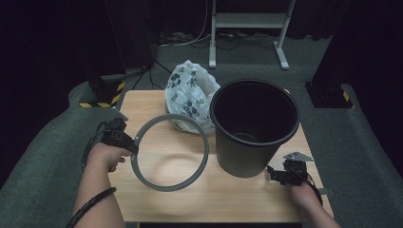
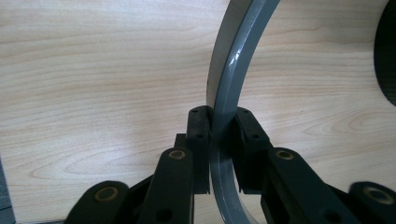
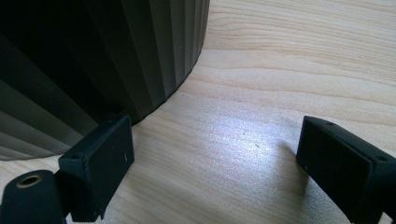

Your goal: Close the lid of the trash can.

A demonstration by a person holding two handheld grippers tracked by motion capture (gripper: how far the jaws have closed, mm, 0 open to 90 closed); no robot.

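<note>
**Grey ring clamped in left gripper, held above the table**

Grey plastic ring (image 1: 169, 152), large and round, hangs tilted over the light wooden table (image 1: 228, 199), left of centre. Its shadow shows on the wood inside the loop. The left gripper (image 1: 134, 145) grips the ring at its left edge; in the left gripper view the two black jaws press on the band from either side, closed down to the band's thickness, with the ring (image 2: 229, 88) arching up and away between them over the wood grain (image 2: 93, 84).

Black ribbed bin (image 1: 254, 126) stands upright on the right half of the table, mouth open, just beside the ring's right edge; cannot tell whether they touch. A white plastic bag with dark leaf print (image 1: 190, 95) lies at the far side, behind the ring and against the bin's left flank.

The right gripper (image 1: 278, 175) sits low at the near right, just beside the bin's base. In the right gripper view its jaws stand wide apart with bare table (image 3: 243, 130) between them, nothing held; the bin's ribbed wall (image 3: 93, 56) is close by the left jaw, contact unclear.
</note>
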